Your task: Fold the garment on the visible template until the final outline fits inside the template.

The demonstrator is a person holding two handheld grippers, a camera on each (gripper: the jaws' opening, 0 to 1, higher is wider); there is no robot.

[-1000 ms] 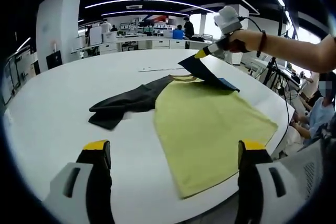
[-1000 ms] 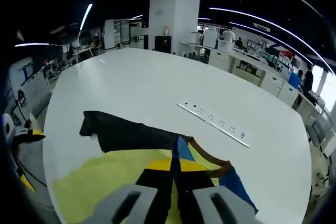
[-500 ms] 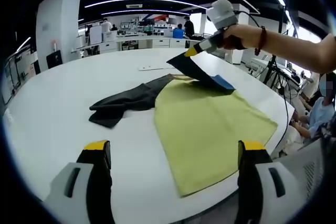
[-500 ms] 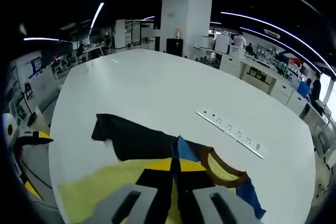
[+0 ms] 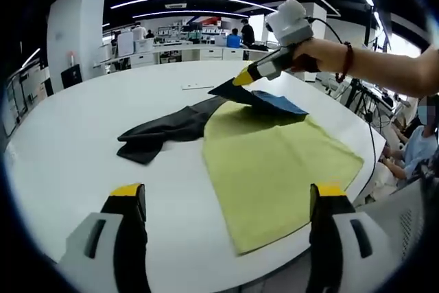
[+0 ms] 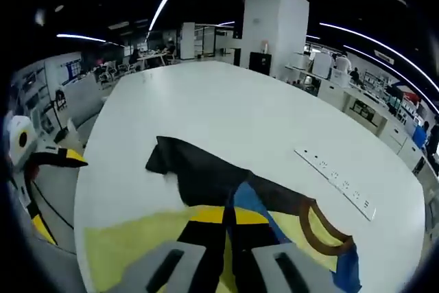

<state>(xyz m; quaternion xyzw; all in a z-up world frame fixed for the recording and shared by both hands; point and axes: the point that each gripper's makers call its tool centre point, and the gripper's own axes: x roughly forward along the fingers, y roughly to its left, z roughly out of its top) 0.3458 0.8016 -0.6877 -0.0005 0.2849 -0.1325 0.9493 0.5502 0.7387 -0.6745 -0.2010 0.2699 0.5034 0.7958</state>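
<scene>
Jaws of right gripper (image 5: 241, 78) pinch garment (image 5: 274, 162) sleeve; table (image 5: 68, 156) bare beyond.

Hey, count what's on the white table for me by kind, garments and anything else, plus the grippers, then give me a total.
Garments: 1, a yellow shirt with a black sleeve and a blue sleeve.
Power strips: 1, the white power strip lying on the table.
Grippers: 2, the left gripper and the right gripper, which is shut on the blue sleeve.
Total: 4.
</scene>
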